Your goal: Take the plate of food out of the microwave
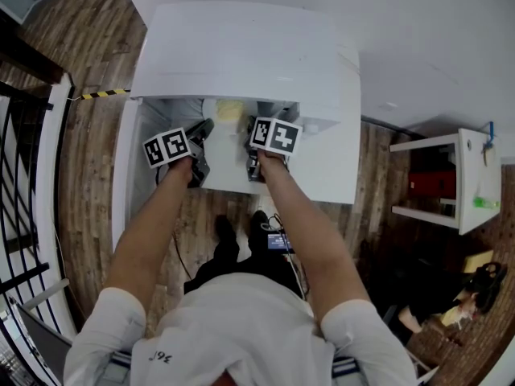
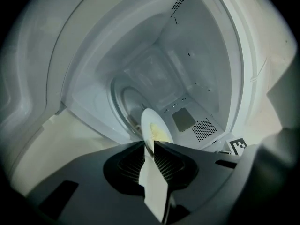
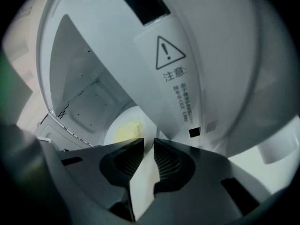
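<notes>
Plate [image 2: 152, 123] with yellow food [image 3: 127, 129] inside open microwave [image 1: 241, 55], near front of cavity. Left gripper [image 2: 149, 144] clamped on plate rim; right gripper [image 3: 148, 142] clamped on rim at other side.

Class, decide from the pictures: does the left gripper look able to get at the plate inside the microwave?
Yes, it seems so: the microwave stands open, nothing lies in front of the plate, and the left gripper has the plate's rim between its jaws.

White short-sleeved shirt [image 1: 241, 328] (dark-striped cuffs); the left gripper [image 2: 150, 146] and right gripper [image 3: 148, 144] are dark grey, with ribbed pads [image 2: 133, 161] and black-and-white marker cubes [image 1: 166, 146].
</notes>
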`<control>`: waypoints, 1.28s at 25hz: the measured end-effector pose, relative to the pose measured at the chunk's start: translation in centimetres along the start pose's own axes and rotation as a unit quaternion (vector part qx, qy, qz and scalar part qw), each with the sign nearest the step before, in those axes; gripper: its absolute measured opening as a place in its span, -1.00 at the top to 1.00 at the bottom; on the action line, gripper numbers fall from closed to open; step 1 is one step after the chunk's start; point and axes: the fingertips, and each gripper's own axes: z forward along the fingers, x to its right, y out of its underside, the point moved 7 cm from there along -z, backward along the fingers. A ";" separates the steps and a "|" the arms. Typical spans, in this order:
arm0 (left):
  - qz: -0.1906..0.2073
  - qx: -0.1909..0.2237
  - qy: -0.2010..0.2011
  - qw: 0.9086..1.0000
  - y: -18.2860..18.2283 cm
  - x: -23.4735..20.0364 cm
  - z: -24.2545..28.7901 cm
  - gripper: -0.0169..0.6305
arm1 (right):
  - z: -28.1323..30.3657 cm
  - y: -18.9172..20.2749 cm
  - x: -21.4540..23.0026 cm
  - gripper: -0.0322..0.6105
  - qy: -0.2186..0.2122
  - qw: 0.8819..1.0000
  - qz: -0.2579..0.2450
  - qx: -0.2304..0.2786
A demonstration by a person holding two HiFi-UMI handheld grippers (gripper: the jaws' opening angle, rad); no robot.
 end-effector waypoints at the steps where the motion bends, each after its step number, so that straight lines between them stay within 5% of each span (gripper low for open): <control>1: -0.004 0.003 0.000 1.000 -0.2 0.0 0.1 0.74 | 0.1 -0.1 -0.1 0.69 0.001 1.000 0.003 -0.001; 9: -0.022 0.004 0.008 1.000 -0.6 0.2 0.2 0.75 | -0.2 -0.1 -0.6 0.68 0.012 1.000 0.012 0.010; 15: -0.027 0.000 0.010 1.000 -0.7 0.3 0.5 0.75 | -0.2 0.4 -0.7 0.44 0.035 0.999 0.032 0.014; 22: -0.021 -0.012 0.010 1.000 -0.6 0.2 0.8 0.75 | 0.5 0.4 0.2 0.45 0.017 0.994 0.101 0.028; 24: -0.017 -0.016 0.008 1.000 -0.6 0.1 0.9 0.76 | 0.6 0.4 0.1 0.63 0.011 0.994 0.102 0.027; 32: -0.014 -0.015 0.009 1.000 -0.7 0.5 0.5 0.76 | 0.2 0.1 -0.1 0.63 0.000 0.996 0.090 0.020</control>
